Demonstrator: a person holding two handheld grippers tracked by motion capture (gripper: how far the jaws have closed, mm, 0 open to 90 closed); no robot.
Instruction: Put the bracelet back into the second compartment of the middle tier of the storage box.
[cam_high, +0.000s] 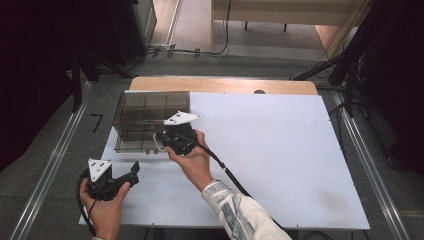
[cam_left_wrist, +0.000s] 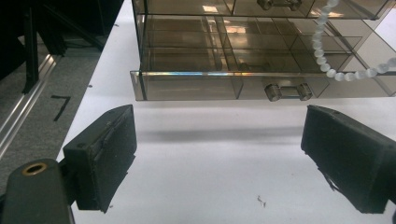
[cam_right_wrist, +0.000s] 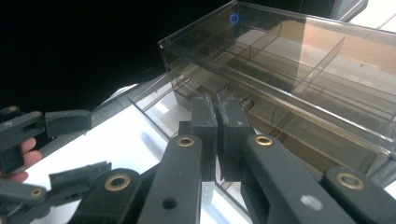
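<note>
Your right gripper (cam_right_wrist: 217, 112): jaws pressed together, almost no gap. A bead string (cam_left_wrist: 322, 44) hangs at the upper right of the left gripper view, which suggests they're pinching it. The pinch itself isn't visible, so I can't tell for sure.

Your left gripper (cam_left_wrist: 219, 158): jaws wide, nothing between them, over bare table (cam_high: 280, 150) at lower left of the high view. The drawer handle (cam_left_wrist: 288, 91) sits just ahead of the gap, right of centre.

The organizer (cam_high: 150, 120) is at centre-left of the high view, on the table's left part. It's a smoky clear box with its long axis running left-right in frame. The front, with the handles, faces you. The bottom drawer (cam_left_wrist: 187, 84) looks pulled out toward you, with the divided cells open from above.

Risks, my read:
- The string is loose and swings. If you let go off-centre it could drape over a divider or the drawer front and not land in a cell.
- The right gripper is low over the drawer edge. Push down or forward and the light box could slide or the drawer ride back in.
- The left hand isn't bracing anything, so nothing stops that slide.
- Beads could snag on the upper drawer's handle (cam_left_wrist: 280, 4) as you go in.
</note>
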